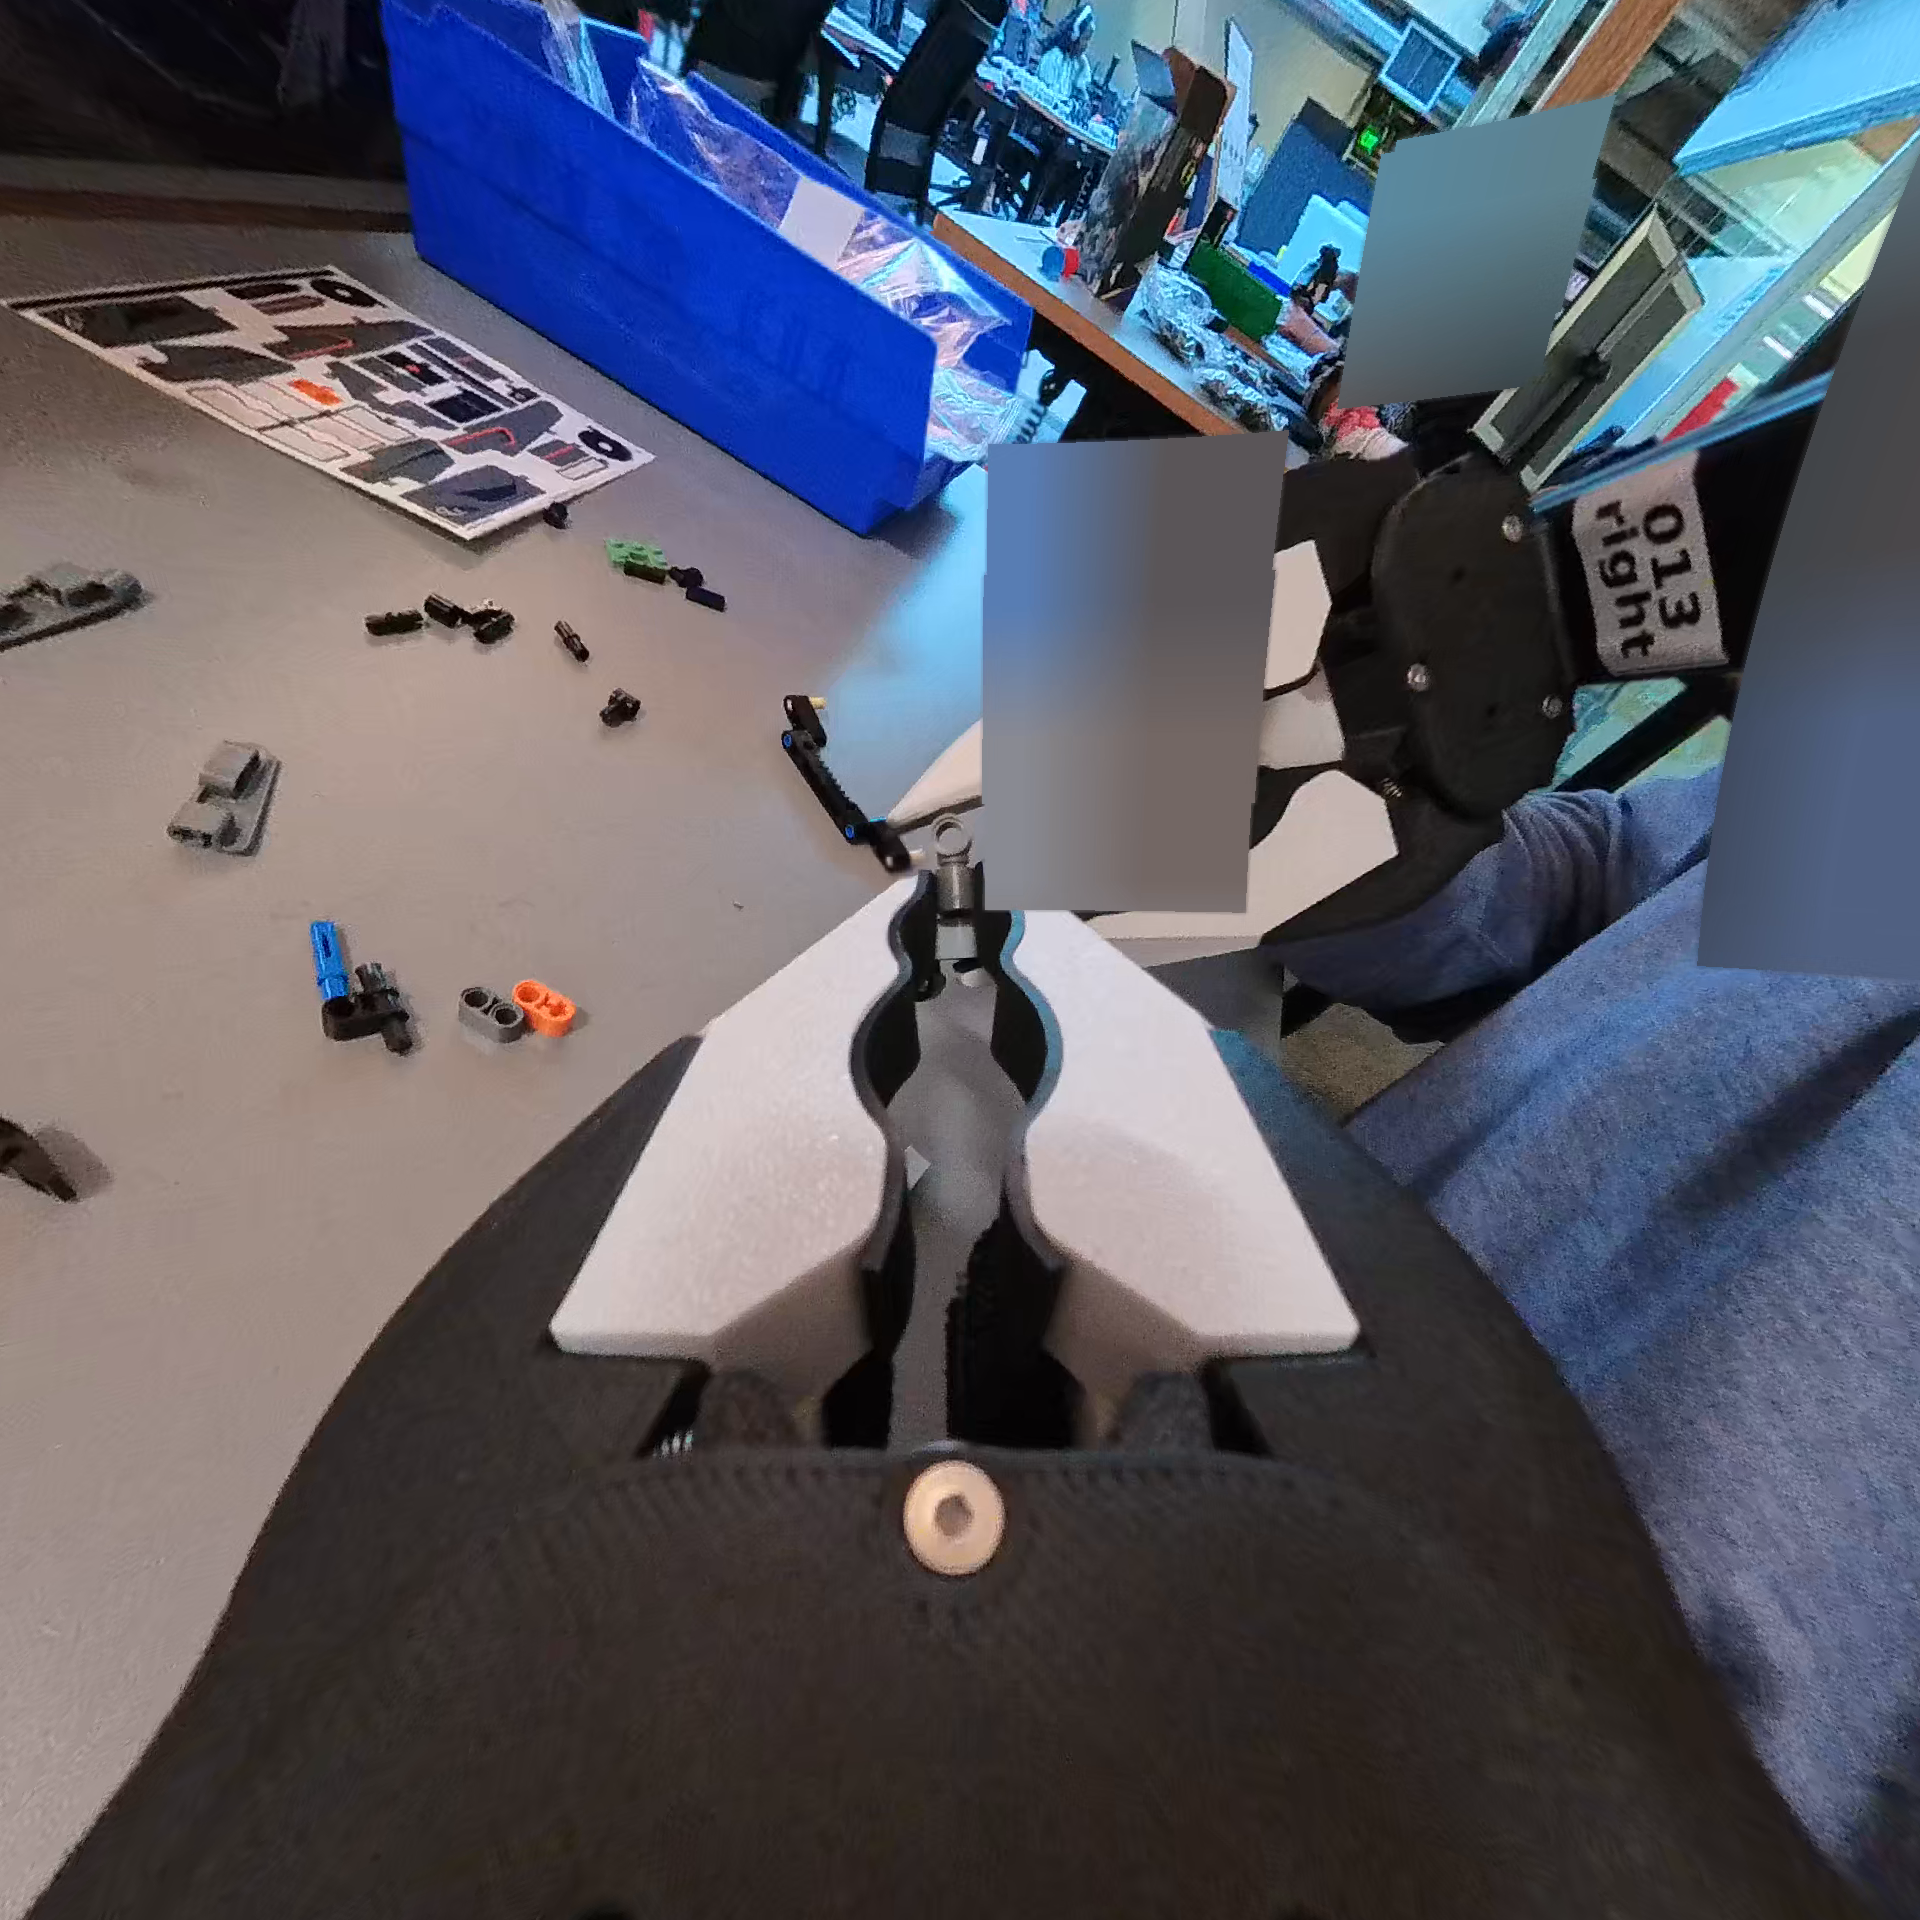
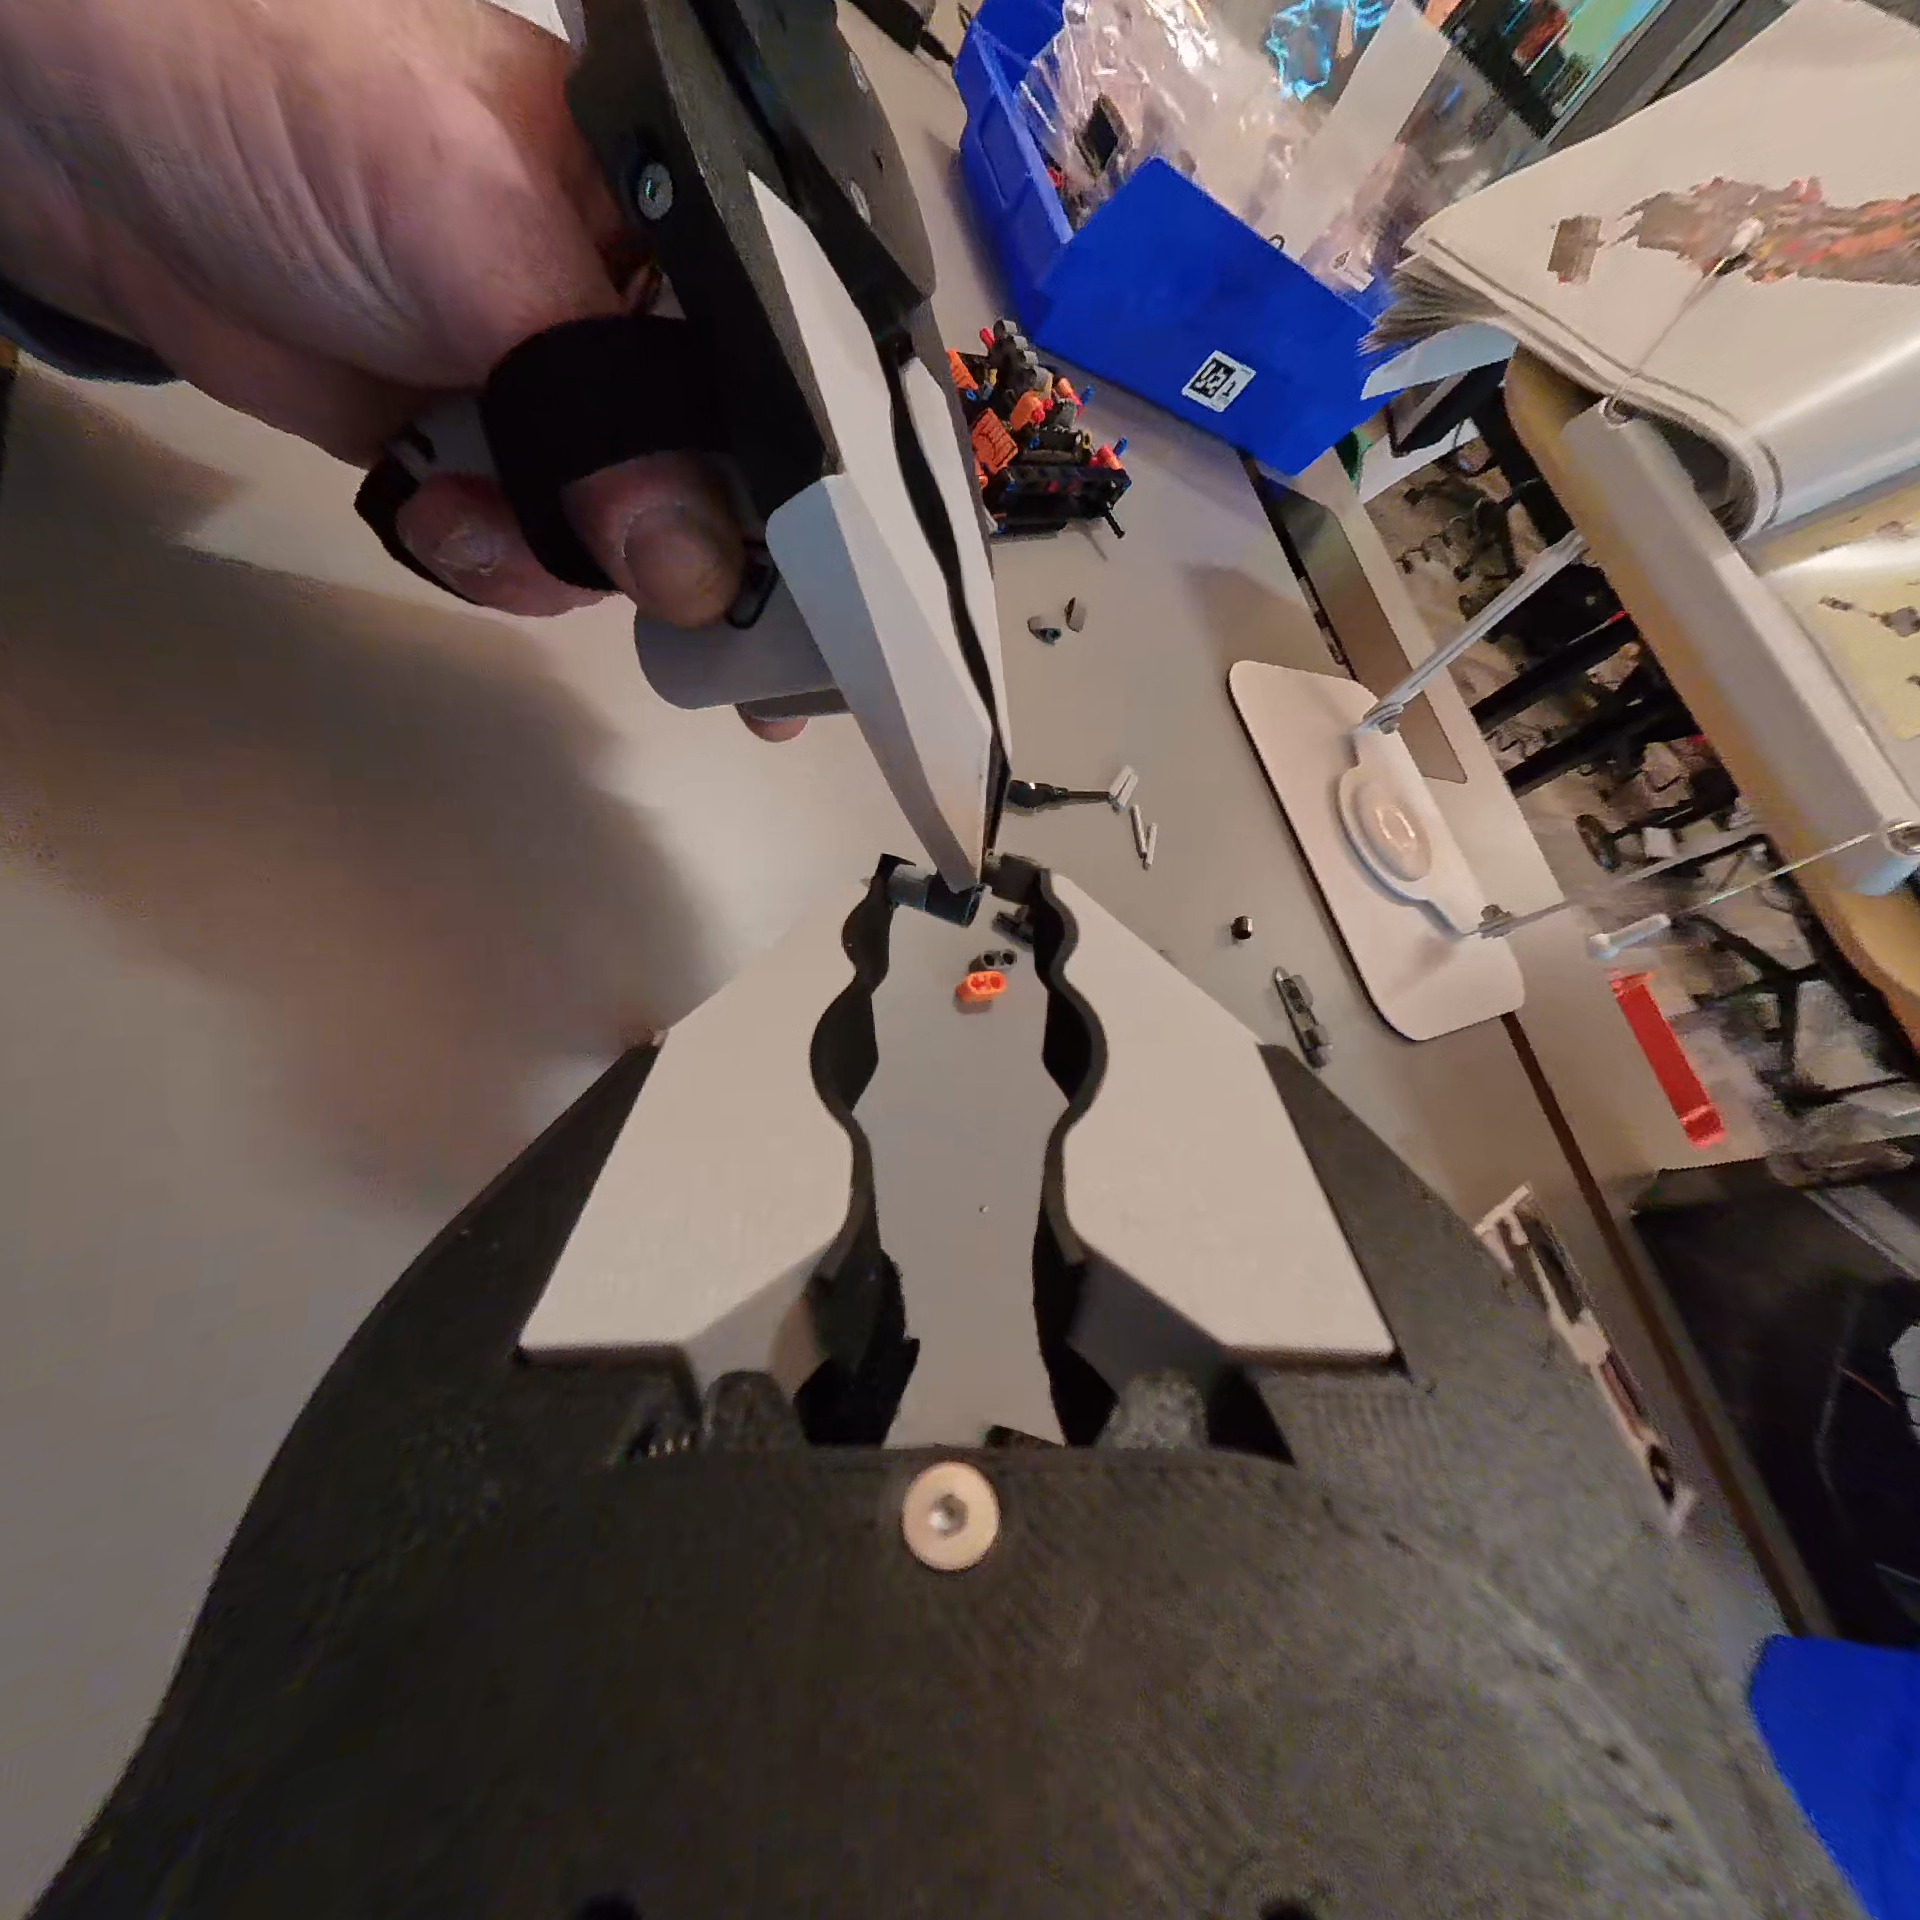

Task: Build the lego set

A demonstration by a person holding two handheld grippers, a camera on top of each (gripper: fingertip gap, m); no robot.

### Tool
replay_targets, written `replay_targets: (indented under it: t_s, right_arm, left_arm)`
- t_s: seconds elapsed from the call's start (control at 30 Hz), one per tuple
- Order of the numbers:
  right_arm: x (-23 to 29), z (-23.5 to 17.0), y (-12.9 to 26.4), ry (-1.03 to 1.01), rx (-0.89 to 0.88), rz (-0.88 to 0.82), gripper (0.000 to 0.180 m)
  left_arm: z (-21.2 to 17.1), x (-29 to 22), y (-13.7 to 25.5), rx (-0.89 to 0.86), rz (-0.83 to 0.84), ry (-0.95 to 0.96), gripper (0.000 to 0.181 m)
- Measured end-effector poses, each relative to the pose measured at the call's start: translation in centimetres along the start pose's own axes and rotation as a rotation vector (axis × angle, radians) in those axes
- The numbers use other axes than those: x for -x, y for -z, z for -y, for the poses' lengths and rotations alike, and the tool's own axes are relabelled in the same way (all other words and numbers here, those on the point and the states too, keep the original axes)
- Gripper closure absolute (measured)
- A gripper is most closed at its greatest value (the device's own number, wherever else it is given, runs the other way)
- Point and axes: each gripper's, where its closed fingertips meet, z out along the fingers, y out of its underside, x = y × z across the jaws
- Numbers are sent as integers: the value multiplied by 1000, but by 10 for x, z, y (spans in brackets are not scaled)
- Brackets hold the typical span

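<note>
My left gripper (image 1: 951, 904) is shut on a small grey connector piece (image 1: 954, 883) that sticks out past its tips, above the grey table (image 1: 468, 831). In the right wrist view the left gripper (image 2: 977, 852) comes down from above, held by a hand (image 2: 312, 208), with the grey piece (image 2: 930, 896) at its tip. My right gripper (image 2: 956, 883) is open, its jaws on either side of that piece. Whether they touch it I cannot tell. In the left wrist view the right gripper's fingers (image 1: 1299, 727) are partly behind a blur patch.
Loose pieces lie on the table: an orange and a grey link (image 1: 520, 1010), a blue-and-black pin assembly (image 1: 353, 987), black pins (image 1: 447, 618), a black beam (image 1: 831, 779). A sticker sheet (image 1: 332, 395) and blue bin (image 1: 665, 270) sit behind. A partial build (image 2: 1023, 436) and booklet stand (image 2: 1371, 842) are right. My two grippers' fingertips are within a few centimetres of each other. Between my right fingertips and the grey link (image 1: 520, 1010) there is roughly 11 cm. It turns up in the right wrist view (image 2: 988, 971) as well.
</note>
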Motion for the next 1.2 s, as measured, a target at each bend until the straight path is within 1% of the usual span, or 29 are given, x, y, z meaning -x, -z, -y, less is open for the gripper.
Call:
replay_targets:
  t_s: [0.33, 0.43, 0.5, 0.53, 0.6, 0.67, 0.77, 0.83, 1.0, 1.1, 1.2]
  right_arm:
    - [0, -3, 7, 136, 69, -72, 158]
    - [-1, -3, 7, 129, 61, -66, 157]
    - [-2, -2, 7, 139, 56, -61, 157]
    - [-5, -1, 8, 126, 46, -62, 155]
    - [-15, 2, 12, 63, 32, -64, 134]
    - [-19, 6, 16, -46, -6, -19, 131]
    - [-20, 6, 14, -113, -3, -6, 136]
    - [-14, 9, 11, -115, -8, 8, 141]
    - [-18, 15, 3, -115, 2, -20, 156]
    - [-22, 19, 2, -135, -7, -18, 158]
    - [-31, 24, 4, -171, -34, -15, 174]
  left_arm:
    - [1, -4, -5, 37, 72, -66, 176]
    - [1, -4, -6, 45, 88, -86, 176]
    - [3, -4, -5, 19, 67, -57, 175]
    - [7, -4, -4, -17, 52, -34, 175]
    - [16, 2, 0, -84, 29, 26, 175]
    - [25, 5, 6, -168, -22, 94, 176]
    - [36, 7, 13, -267, -83, 170, 176]
    - [41, 7, 14, -307, -112, 194, 176]
    - [51, 0, 12, -351, -157, 188, 176]
    - [57, -1, 14, -364, -156, 163, 176]
    - [62, -3, 16, -372, -173, 141, 176]
